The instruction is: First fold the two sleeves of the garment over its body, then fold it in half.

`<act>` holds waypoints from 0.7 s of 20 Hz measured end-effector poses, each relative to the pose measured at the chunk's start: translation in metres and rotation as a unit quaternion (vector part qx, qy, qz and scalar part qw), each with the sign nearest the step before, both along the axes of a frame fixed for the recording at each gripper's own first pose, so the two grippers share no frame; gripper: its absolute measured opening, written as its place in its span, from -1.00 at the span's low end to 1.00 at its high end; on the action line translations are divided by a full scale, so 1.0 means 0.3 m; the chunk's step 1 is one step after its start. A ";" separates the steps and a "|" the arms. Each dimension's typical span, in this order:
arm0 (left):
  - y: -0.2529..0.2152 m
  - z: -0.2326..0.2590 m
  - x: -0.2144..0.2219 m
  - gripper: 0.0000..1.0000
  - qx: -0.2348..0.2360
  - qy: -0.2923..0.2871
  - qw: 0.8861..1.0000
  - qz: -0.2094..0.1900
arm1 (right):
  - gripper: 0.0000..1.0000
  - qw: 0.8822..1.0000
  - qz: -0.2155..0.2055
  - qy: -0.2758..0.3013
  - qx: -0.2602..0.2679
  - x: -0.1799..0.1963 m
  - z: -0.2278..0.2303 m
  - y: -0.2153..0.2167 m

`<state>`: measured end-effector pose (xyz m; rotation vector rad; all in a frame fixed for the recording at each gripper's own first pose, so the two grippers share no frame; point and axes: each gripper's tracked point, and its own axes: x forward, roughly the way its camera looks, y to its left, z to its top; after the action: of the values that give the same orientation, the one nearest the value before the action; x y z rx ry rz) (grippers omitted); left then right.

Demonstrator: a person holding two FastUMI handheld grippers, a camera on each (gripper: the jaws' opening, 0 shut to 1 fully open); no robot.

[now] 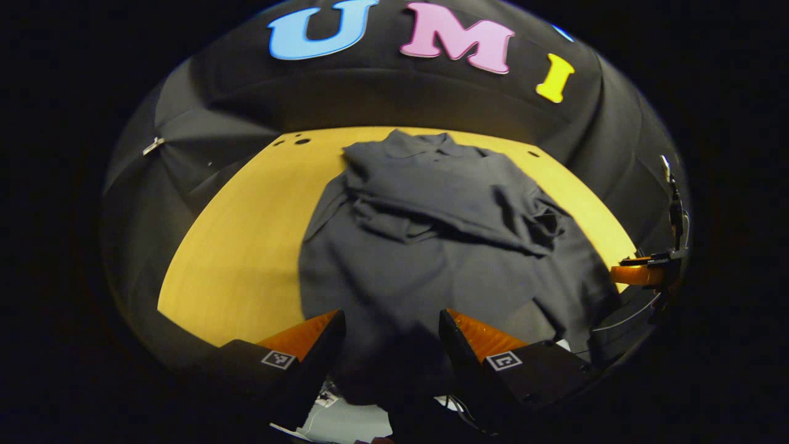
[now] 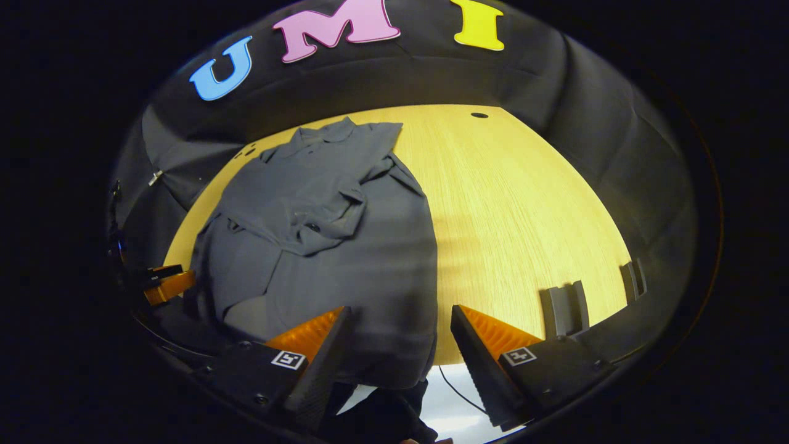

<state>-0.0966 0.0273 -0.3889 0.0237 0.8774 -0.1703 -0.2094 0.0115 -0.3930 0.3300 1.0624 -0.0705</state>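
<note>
Looking along my left gripper (image 1: 389, 336), I see its fingers spread wide and holding nothing, poised over the near hem of the dark grey collared shirt (image 1: 431, 246); my right gripper (image 2: 400, 336) is likewise wide apart and empty, above the hem's right corner where the cloth hangs over the table's near edge; in the right gripper view the left gripper sits small at the far left beside the shirt; the shirt lies flat on the yellow wooden table (image 2: 524, 203), both sleeves (image 2: 320, 225) already crossed over its chest, collar (image 1: 425, 143) at the far end near the black cloth wall (image 1: 394, 92); two dark slotted brackets (image 2: 564, 308) stand at the table's right edge.
</note>
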 end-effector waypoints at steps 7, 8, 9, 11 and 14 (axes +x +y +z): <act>0.045 -0.086 -0.050 0.93 -0.021 0.056 0.998 -0.007 | 0.98 1.000 0.001 0.026 -0.006 -0.032 -0.073 0.046; 0.057 -0.081 -0.056 0.94 -0.007 0.060 0.998 -0.011 | 0.98 0.999 0.009 0.032 -0.015 -0.041 -0.091 0.048; 0.059 -0.100 -0.049 0.96 0.011 0.056 0.998 -0.025 | 0.99 0.999 0.014 0.041 -0.025 -0.052 -0.105 0.045; 0.080 -0.107 -0.058 0.94 0.057 0.051 0.996 -0.049 | 0.95 0.998 0.021 0.037 -0.039 -0.050 -0.116 0.064; 0.082 -0.116 -0.049 0.89 0.046 0.069 0.996 -0.025 | 0.96 0.998 0.013 0.037 -0.039 -0.045 -0.118 0.068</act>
<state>-0.1113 0.0520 -0.4237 0.1205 1.0220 -0.1809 -0.2231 0.0320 -0.4285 0.2456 1.1345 -0.1017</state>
